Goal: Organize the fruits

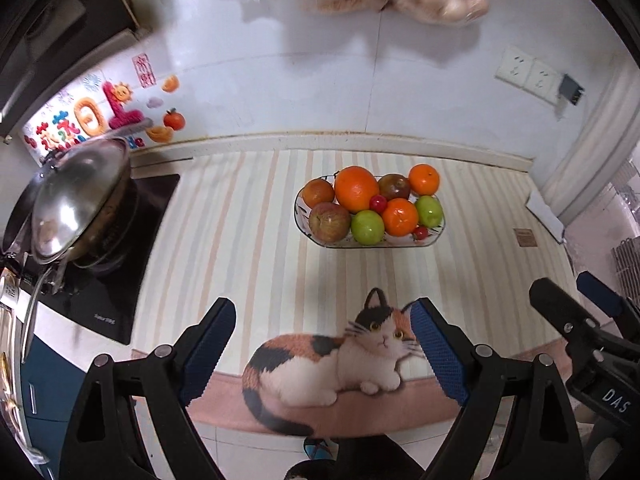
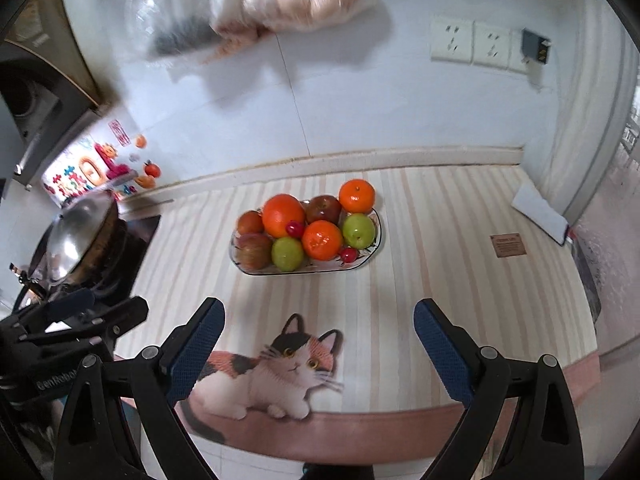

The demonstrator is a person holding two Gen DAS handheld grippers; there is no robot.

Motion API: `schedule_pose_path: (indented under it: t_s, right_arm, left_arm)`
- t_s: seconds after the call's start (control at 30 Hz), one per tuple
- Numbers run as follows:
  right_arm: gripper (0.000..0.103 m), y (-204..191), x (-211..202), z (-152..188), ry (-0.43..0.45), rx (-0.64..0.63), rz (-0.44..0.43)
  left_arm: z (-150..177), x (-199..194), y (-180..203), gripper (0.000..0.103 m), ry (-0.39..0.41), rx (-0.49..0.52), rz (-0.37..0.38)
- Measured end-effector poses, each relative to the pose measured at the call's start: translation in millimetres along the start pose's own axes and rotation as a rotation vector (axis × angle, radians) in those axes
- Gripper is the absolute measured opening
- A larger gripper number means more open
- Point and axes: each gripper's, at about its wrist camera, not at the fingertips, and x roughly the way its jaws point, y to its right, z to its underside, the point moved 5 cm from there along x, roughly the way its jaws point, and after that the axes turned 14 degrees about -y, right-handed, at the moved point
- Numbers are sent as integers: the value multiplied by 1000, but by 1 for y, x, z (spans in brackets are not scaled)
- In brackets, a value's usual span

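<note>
So this is a kitchen counter (image 1: 240, 216) covered with a pastel striped mat that has a calico cat (image 1: 332, 364) printed near its front edge, the edge trimmed in dusty pink. White tiled wall behind the fruit bowl, with a double socket (image 2: 472, 42) up to the right of it and a bunch of colourful stickers (image 1: 100, 116) off to the left. Also left of the bowl: a black glass cooktop (image 1: 104, 292) with a shiny steel domed lid (image 1: 76, 208) sitting on a dark pot. Something in a clear plastic bag (image 2: 280, 4) hangs high on the wall above the bowl, too blurry to say what, maybe food.

The fruit bowl (image 1: 316, 238) is an oval clear glass dish, piled up: a big orange (image 1: 356, 188), two smaller mandarins (image 1: 400, 217), two glossy green apples (image 1: 367, 227), reddish apples (image 1: 329, 221) and a couple of tiny red cherry-like things (image 1: 378, 202). All smooth and round, kind of waxy looking.

Both grippers hang over the front of the mat, near side of the bowl and well apart from it. Left gripper (image 1: 320, 350) has its jaws spread wide with nothing between them but the cat print; blue textured pads (image 1: 438, 356) on black fingers. Right gripper (image 2: 318, 352) is the same, jaws wide and holding nothing, bowl straight ahead past the tips.
</note>
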Motion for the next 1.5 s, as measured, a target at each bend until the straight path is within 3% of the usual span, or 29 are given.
schedule_pose_path:
  t_s: [0.4, 0.7, 1.0, 1.07, 1.5]
  right_arm:
    - [99, -37, -123, 95, 134, 2, 21]
    - [100, -36, -168, 130, 178, -11, 15]
    - [100, -30, -176, 128, 175, -43, -17]
    - [100, -30, -172, 121, 169, -51, -27]
    - [100, -33, -131, 81, 135, -75, -37]
  left_arm:
    - [77, -96, -11, 90, 138, 39, 13]
    - [116, -126, -12, 90, 192, 12, 2]
    - [126, -133, -8, 90, 209, -23, -8]
    - [122, -133, -9, 97, 210, -31, -18]
    - [92, -115, -15, 98, 204, -65, -62]
